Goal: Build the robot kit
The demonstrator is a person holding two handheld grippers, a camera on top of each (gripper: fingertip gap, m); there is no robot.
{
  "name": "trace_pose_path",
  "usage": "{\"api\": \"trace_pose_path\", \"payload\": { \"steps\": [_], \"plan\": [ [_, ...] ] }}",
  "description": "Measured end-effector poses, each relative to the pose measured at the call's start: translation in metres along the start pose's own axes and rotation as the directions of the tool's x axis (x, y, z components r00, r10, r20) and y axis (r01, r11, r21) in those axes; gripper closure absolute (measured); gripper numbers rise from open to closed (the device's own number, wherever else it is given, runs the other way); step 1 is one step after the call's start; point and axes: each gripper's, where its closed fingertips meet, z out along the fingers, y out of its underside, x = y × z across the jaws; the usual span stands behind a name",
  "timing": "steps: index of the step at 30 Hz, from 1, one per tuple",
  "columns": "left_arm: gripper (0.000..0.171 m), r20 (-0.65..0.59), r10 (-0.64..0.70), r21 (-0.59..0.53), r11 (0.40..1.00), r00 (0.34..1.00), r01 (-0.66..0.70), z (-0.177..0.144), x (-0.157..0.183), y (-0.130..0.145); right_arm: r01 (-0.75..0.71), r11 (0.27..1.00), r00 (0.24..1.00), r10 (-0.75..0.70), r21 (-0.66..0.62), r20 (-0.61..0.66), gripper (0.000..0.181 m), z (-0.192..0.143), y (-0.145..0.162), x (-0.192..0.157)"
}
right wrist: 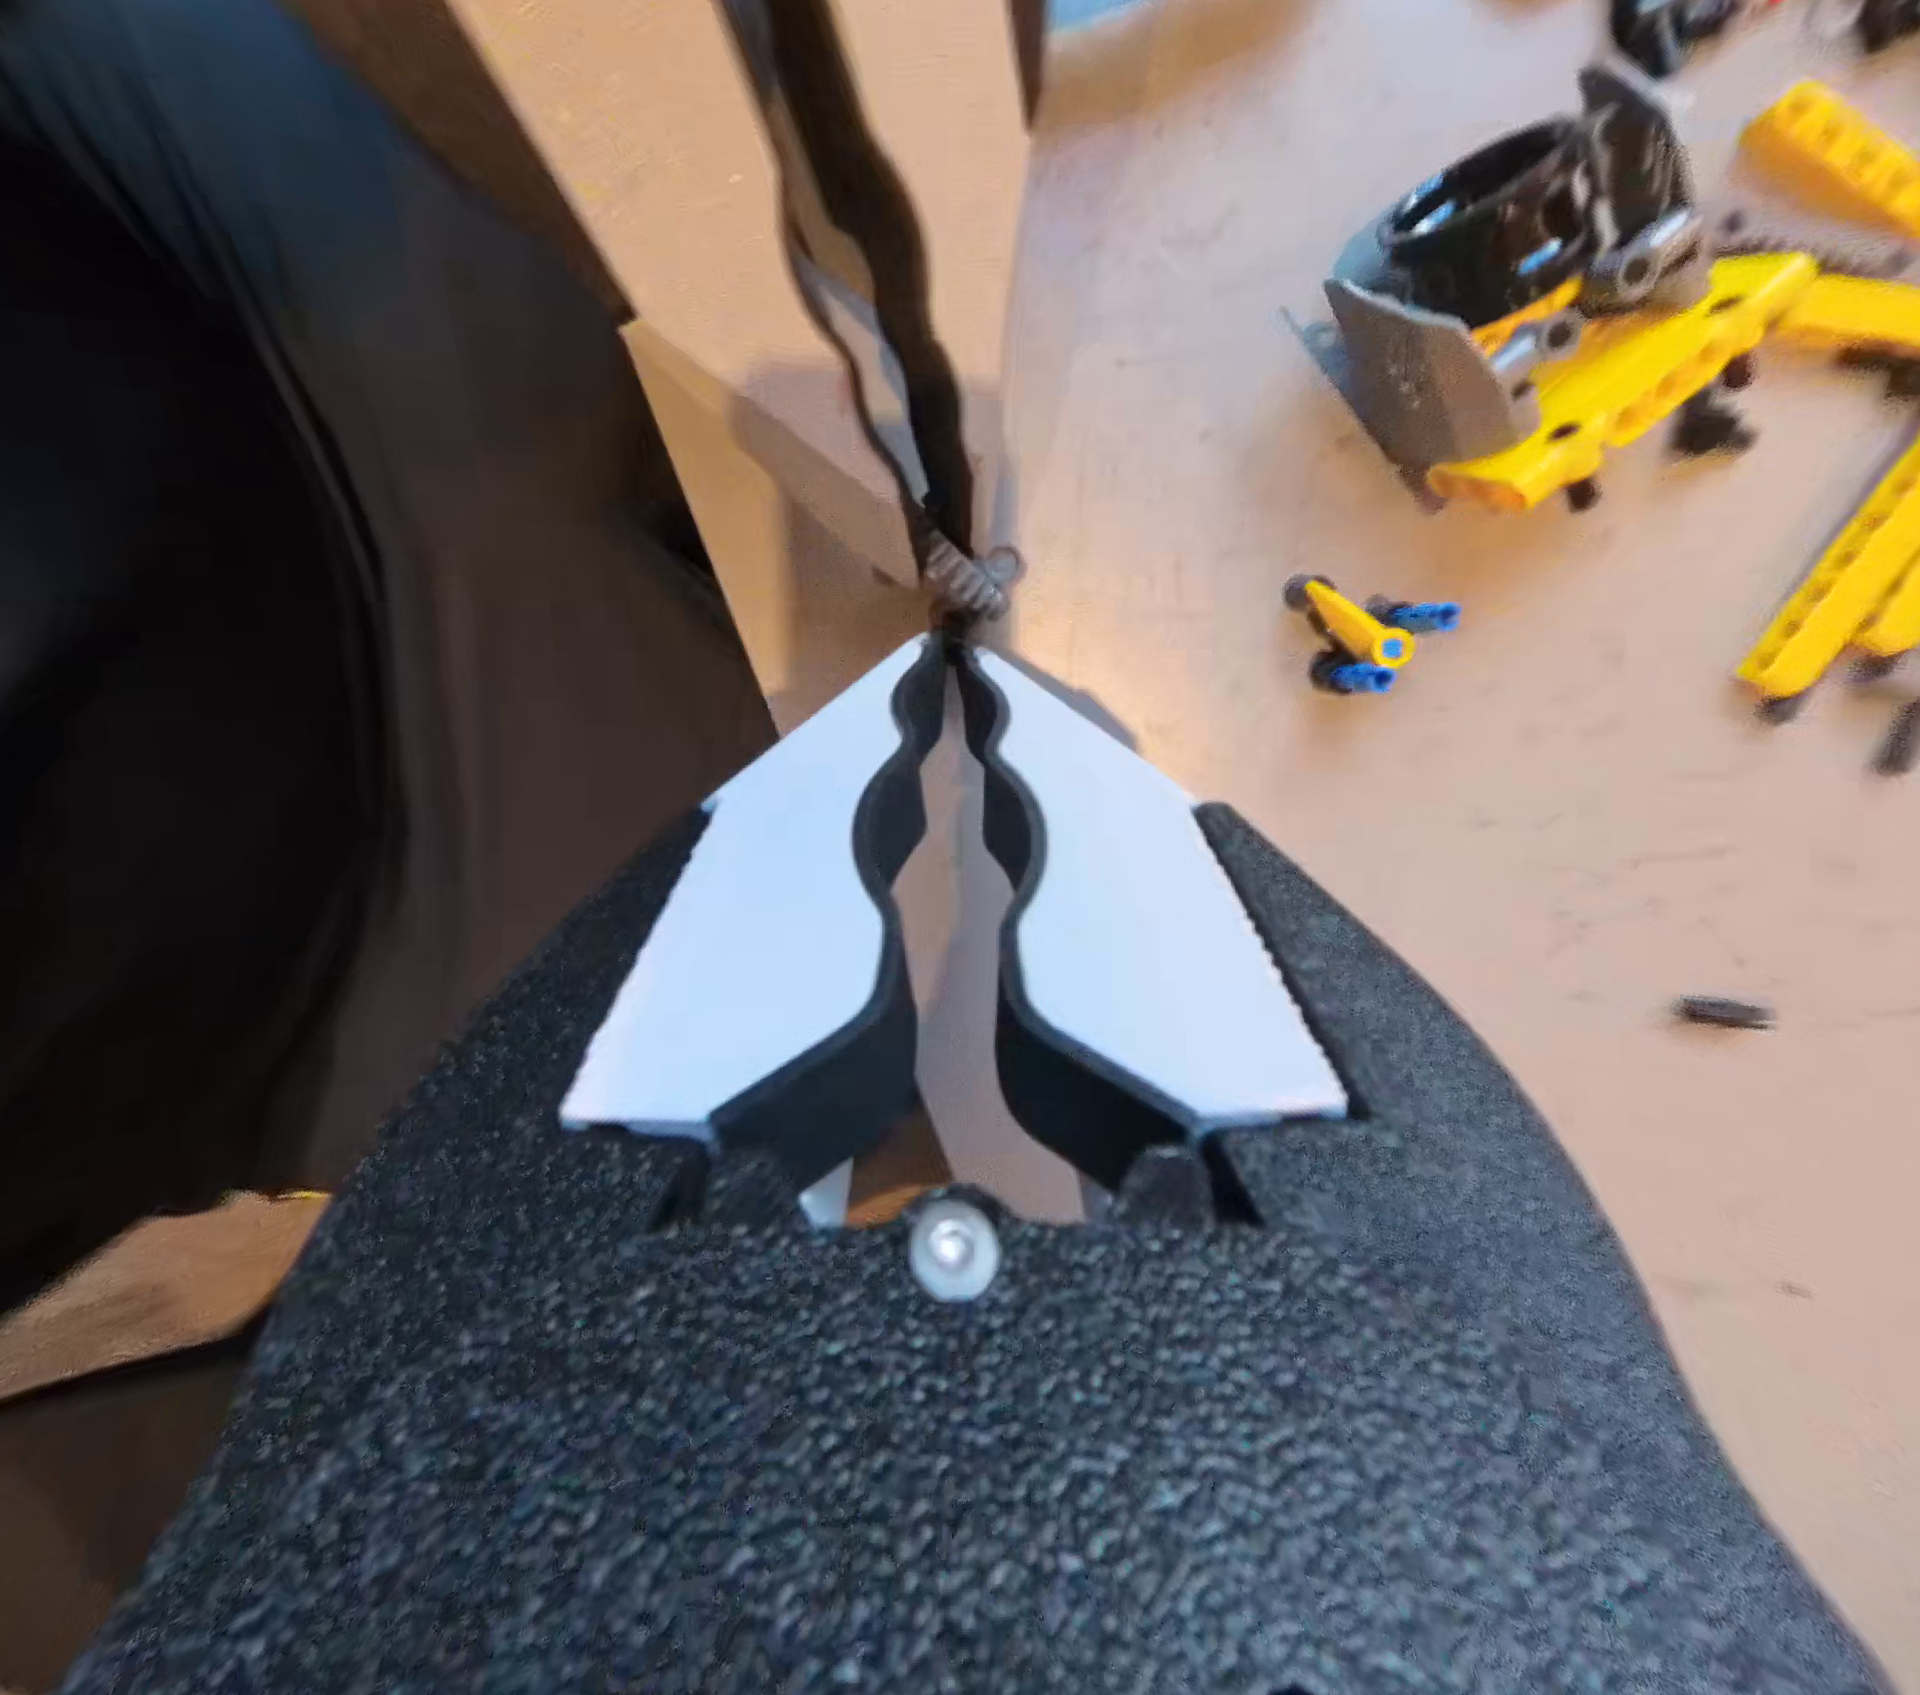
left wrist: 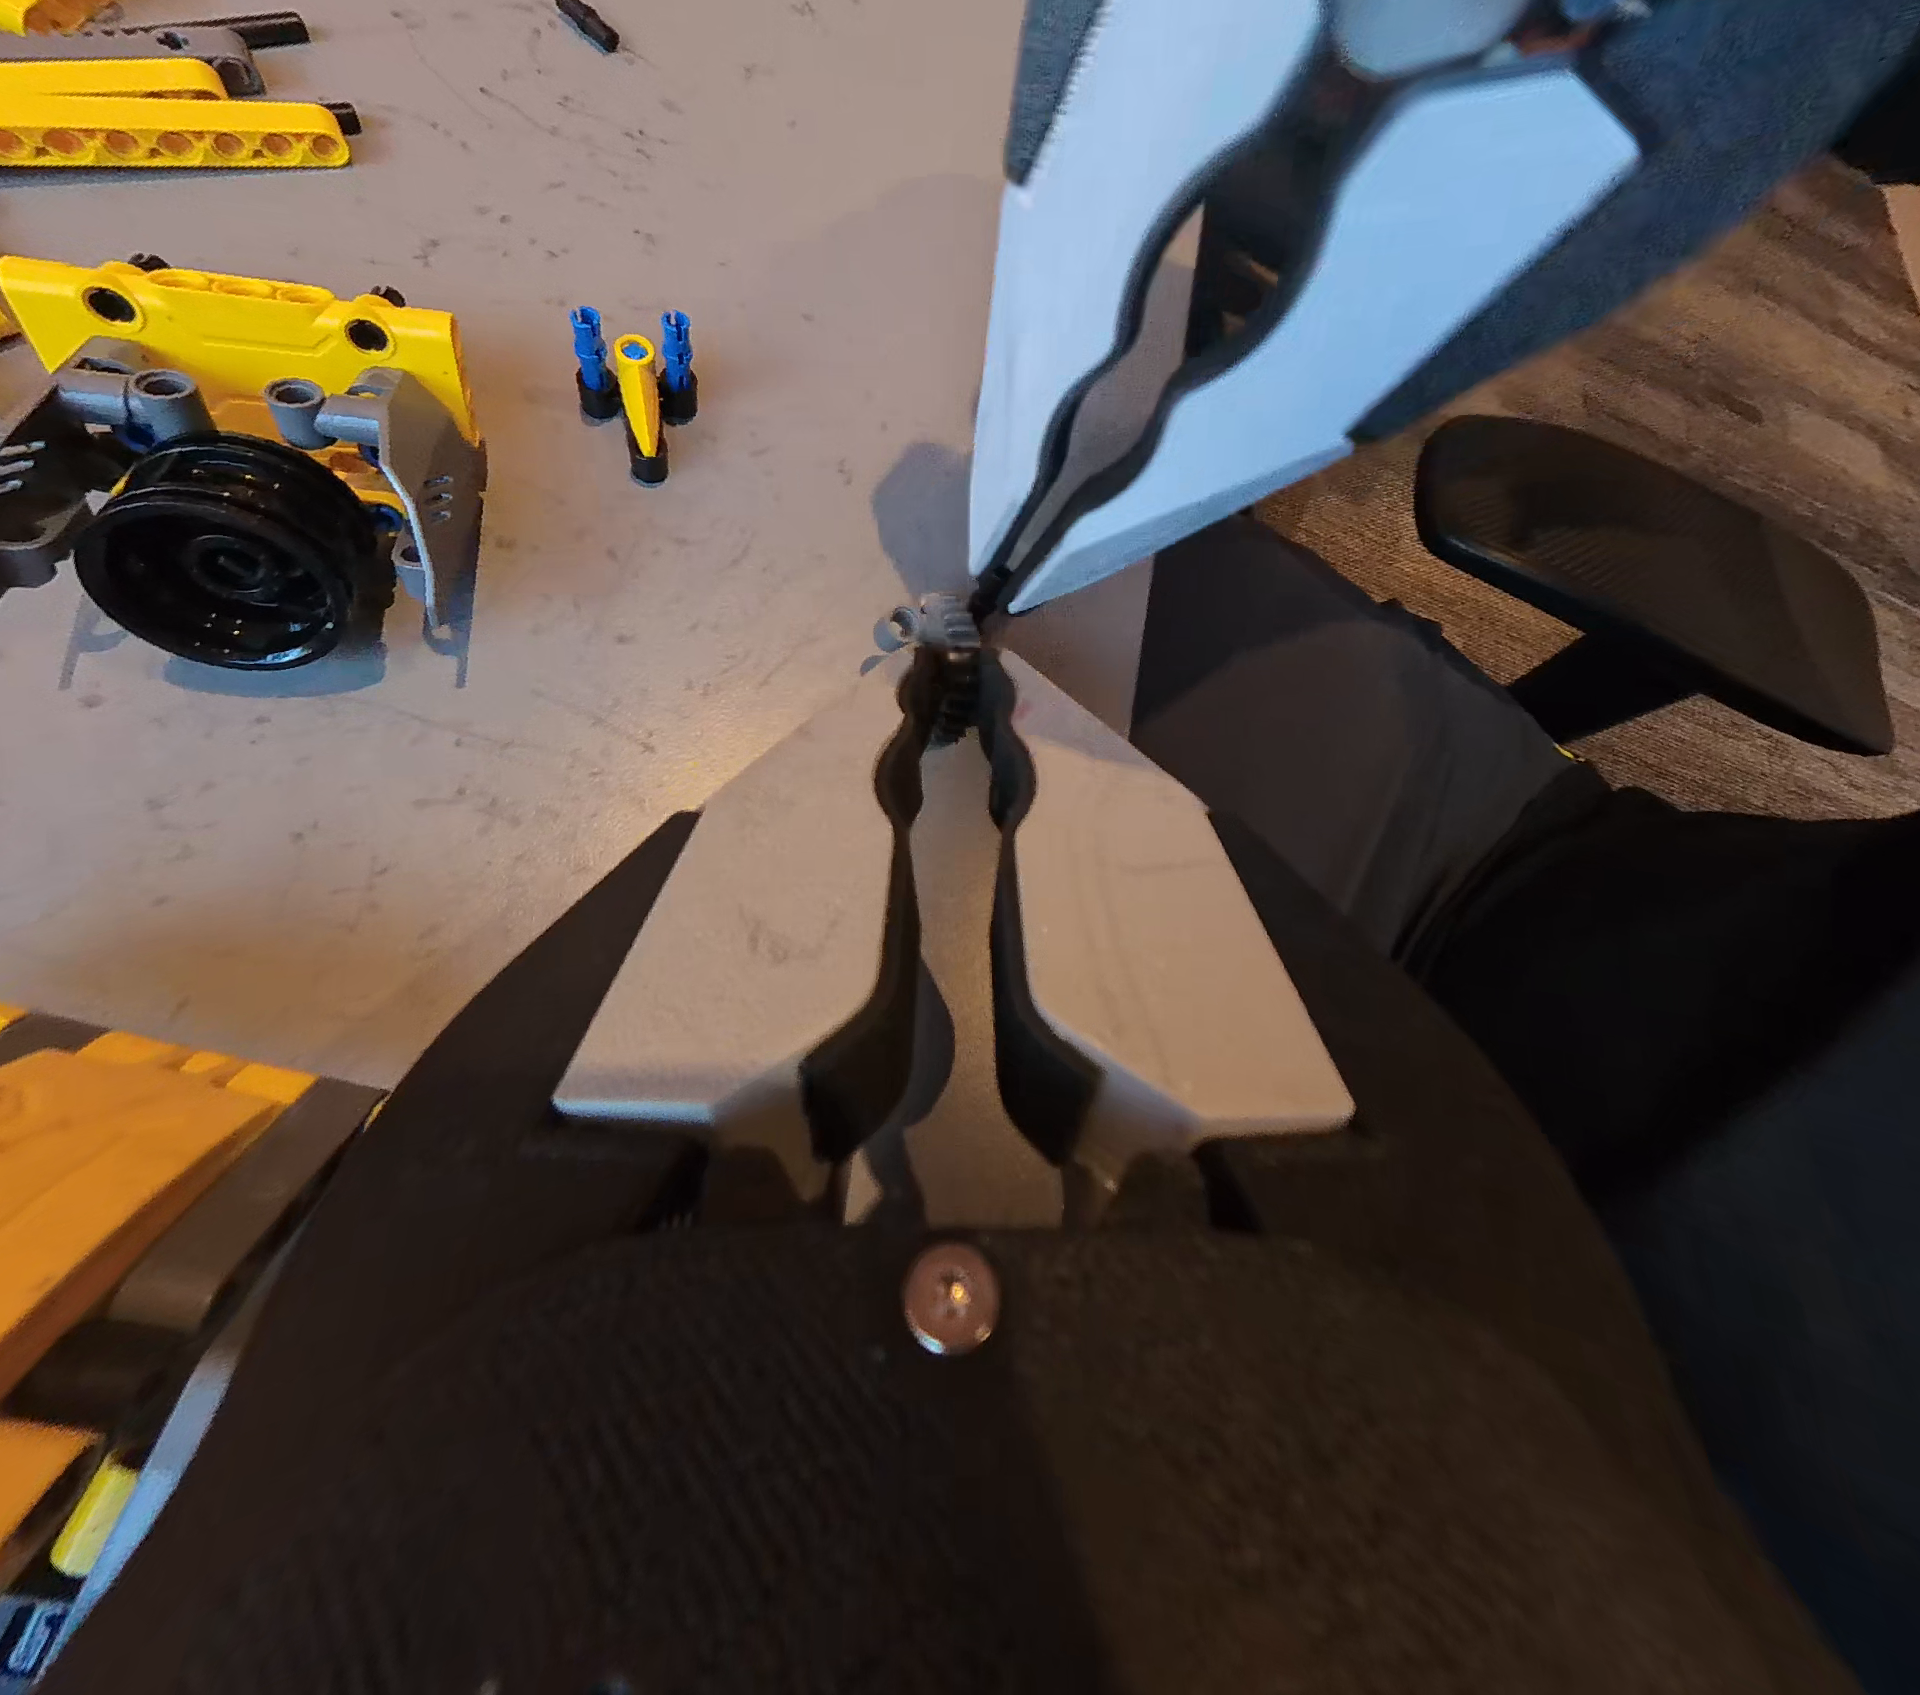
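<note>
A small assembly of dark toothed gears (left wrist: 948,619) with a light grey end sits between both grippers, just above the table's near edge. My left gripper (left wrist: 951,695) is shut on its black lower part. My right gripper (right wrist: 948,650) is shut on the other end of the gear piece (right wrist: 968,587). In the left wrist view the right gripper (left wrist: 992,598) comes in from the upper right. In the right wrist view the left gripper (right wrist: 943,539) comes in from the top. The two sets of tips nearly meet. How the parts join is hidden.
On the beige table (left wrist: 727,191) lie a yellow-and-grey wheel assembly (left wrist: 260,482) (right wrist: 1507,326), a cluster of blue pins with a yellow piece (left wrist: 636,388) (right wrist: 1361,632), a black pin (left wrist: 587,19) (right wrist: 1725,1011) and yellow beams (left wrist: 166,128) (right wrist: 1849,585). A chair armrest (left wrist: 1662,585) and a person's dark clothing (left wrist: 1455,814) lie beyond the edge. Only a small space, under 4 cm, lies between the two pairs of fingers. The black pin (right wrist: 1725,1011) is about equally far from each gripper, around 20 cm.
</note>
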Motion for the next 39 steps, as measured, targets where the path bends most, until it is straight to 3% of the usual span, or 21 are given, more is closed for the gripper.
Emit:
{"api": "trace_pose_path", "payload": {
  "steps": [3,12,28,39],
  "plan": [
    [0.165,0.014,0.016,-0.003,1.0,1.0,-0.016,0.0002,0.0003,0.0001,-0.079,0.997,0.994,0.079,-0.008,0.074,0.179,0.0005,0.0033,-0.0014],
    [0.164,0.015,0.012,-0.004,1.0,1.0,-0.012,0.0005,0.0002,-0.0002,-0.027,0.997,0.999,0.029,-0.066,0.024,0.179,0.0007,-0.0033,0.0006],
    [0.165,0.016,0.004,0.004,1.0,1.0,-0.004,0.0007,0.0009,-0.0004,-0.008,0.995,0.998,0.015,0.104,-0.065,0.179,0.0012,-0.0014,-0.0002],
    [0.165,0.017,0.0,0.006,1.0,1.0,0.0,0.0006,-0.0005,-0.0007,0.003,0.999,0.998,0.0,0.038,-0.065,0.178,0.0068,-0.0001,0.0017]
  ]
}}
